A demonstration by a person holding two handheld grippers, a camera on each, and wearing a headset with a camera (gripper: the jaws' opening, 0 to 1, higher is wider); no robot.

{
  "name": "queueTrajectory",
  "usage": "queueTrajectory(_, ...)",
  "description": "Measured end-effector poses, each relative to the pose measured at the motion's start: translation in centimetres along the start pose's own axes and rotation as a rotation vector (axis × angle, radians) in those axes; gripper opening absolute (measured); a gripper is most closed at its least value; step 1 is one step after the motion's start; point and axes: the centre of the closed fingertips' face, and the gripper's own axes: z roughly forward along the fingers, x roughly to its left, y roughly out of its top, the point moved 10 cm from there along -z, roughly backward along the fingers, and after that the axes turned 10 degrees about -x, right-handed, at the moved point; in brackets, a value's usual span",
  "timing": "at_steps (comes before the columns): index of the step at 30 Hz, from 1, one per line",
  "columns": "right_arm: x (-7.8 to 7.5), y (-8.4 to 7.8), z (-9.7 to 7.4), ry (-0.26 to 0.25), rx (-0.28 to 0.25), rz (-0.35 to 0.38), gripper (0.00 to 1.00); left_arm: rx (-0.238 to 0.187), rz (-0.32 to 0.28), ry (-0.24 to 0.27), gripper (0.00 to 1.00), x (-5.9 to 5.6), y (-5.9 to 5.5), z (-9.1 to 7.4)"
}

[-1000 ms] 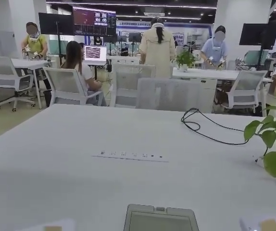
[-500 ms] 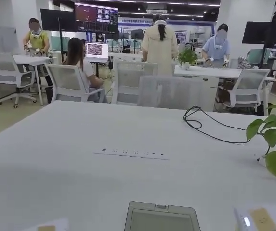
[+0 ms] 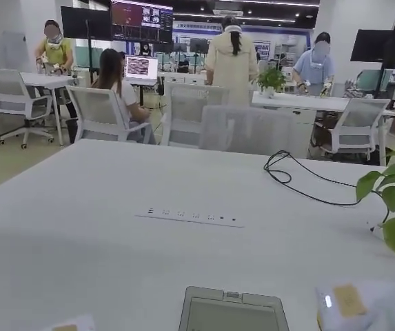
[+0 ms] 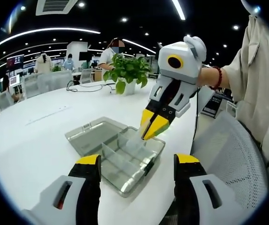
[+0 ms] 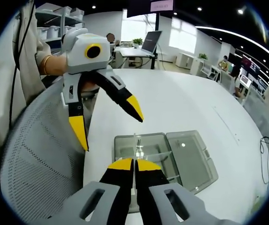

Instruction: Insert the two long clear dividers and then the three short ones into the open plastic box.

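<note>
Head view: box lid [image 3: 231, 312] at bottom edge of white table [image 3: 80, 241], wall screen [image 3: 140, 14] text too small for me to read
Left gripper view: left gripper [image 4: 137, 160] spread wide, empty; open plastic box [image 4: 134, 180] has a seated divider [image 4: 118, 157] upright inside
Right gripper view: right gripper [image 5: 134, 163] clamped on held divider [image 5: 134, 143], over the box

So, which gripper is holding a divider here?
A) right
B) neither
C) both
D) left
A: the right gripper is shut on a clear divider over the box, while the left gripper is open with nothing between its jaws.
</note>
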Motion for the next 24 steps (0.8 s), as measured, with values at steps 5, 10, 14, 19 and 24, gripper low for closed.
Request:
queueTrajectory(5,-0.7,0.2,0.7,-0.015,0.005,0.007,0.02,0.008,-0.010,0.028,0.70,0.3,-0.3,0.0)
queueTrajectory(10,-1.1,0.3,1.4,-0.018,0.012,0.008,0.02,0.006,-0.016,0.046,0.74,0.6,-0.4,0.0)
queueTrajectory(14,-1.3,0.3,1.9,-0.019,0.022,0.000,0.02,0.006,-0.016,0.061,0.76,0.8,-0.4,-0.1)
queueTrajectory(19,-1.7,0.1,2.1,-0.023,0.039,0.007,0.02,0.014,-0.016,0.067,0.77,0.9,-0.5,-0.1)
queueTrajectory(24,-1.6,-0.1,2.3,-0.008,0.049,0.025,0.02,0.013,-0.022,0.072,0.77,1.0,-0.6,-0.1)
